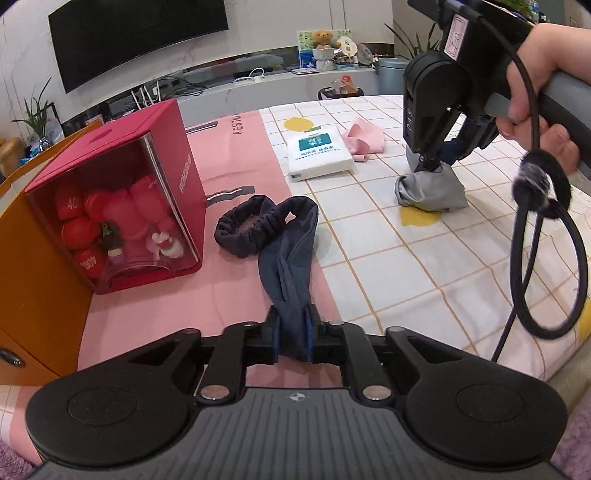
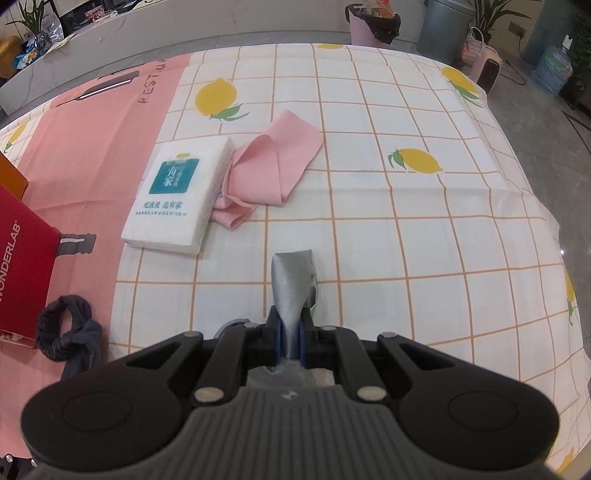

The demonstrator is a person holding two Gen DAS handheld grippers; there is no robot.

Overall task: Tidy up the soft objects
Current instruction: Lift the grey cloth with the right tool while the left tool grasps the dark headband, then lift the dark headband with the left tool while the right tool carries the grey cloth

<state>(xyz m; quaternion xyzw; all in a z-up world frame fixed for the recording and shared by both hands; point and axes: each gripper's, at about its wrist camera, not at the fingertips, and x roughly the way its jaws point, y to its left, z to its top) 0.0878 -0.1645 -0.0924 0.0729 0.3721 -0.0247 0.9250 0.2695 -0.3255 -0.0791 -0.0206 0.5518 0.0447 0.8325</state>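
On the bed sheet [image 2: 369, 155], both limp and light: dark blue cloth [image 1: 288, 266] clamped in left gripper [image 1: 292, 339], grey cloth [image 2: 293, 284] pinched in right gripper [image 2: 291, 341]; best gripped at bunched folds.

Red box [image 1: 122, 192] of toys, wall television [image 1: 136, 37], teddy bear [image 1: 322, 38], potted plant [image 1: 35, 114]

a dark curved television [image 1: 136, 37] hangs on a pale marbled wall. below it runs a long grey-white counter [image 1: 229, 90] carrying cables and clutter. potted plants [image 1: 35, 114] stand at the left end. the floor [image 2: 535, 107] is grey tile; a grey bin [image 2: 445, 27] stands on it.
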